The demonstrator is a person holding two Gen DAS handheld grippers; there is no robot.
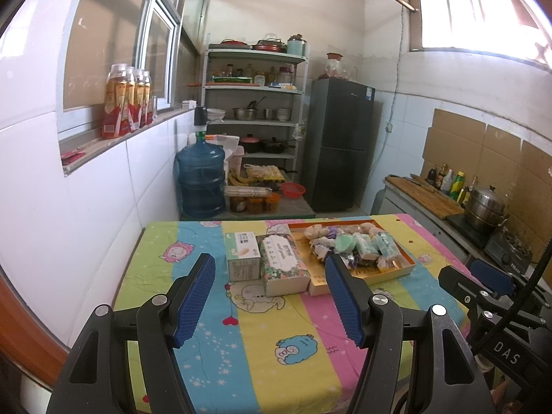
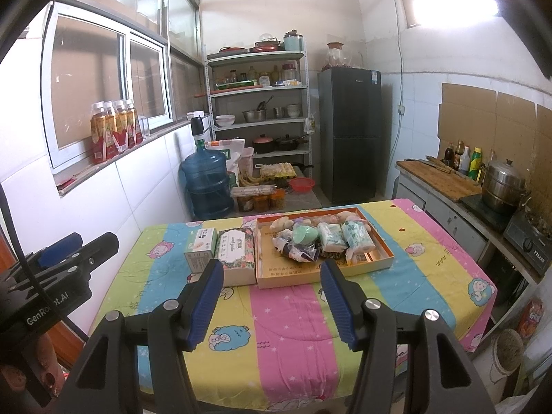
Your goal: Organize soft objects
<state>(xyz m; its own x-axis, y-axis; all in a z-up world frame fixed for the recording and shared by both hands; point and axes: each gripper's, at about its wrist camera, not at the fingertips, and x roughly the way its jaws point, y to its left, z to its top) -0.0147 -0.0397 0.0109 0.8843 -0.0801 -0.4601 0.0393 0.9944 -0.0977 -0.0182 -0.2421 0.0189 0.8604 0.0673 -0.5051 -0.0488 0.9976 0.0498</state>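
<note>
Left gripper (image 1: 270, 296): jaws spread, nothing between the blue pads, held above the near part of the table. Right gripper (image 2: 272, 302): jaws likewise spread and empty, beside the left one. Striped cartoon tablecloth (image 2: 293, 327) covers the table. Farther back lies a shallow orange tray (image 2: 376, 262) holding a heap of soft objects (image 2: 321, 238), including wrapped tissue packs. Touching the tray's left side stands a floral tissue box (image 2: 236, 252); a small green-and-white carton (image 2: 200, 246) stands just beside it.
</note>
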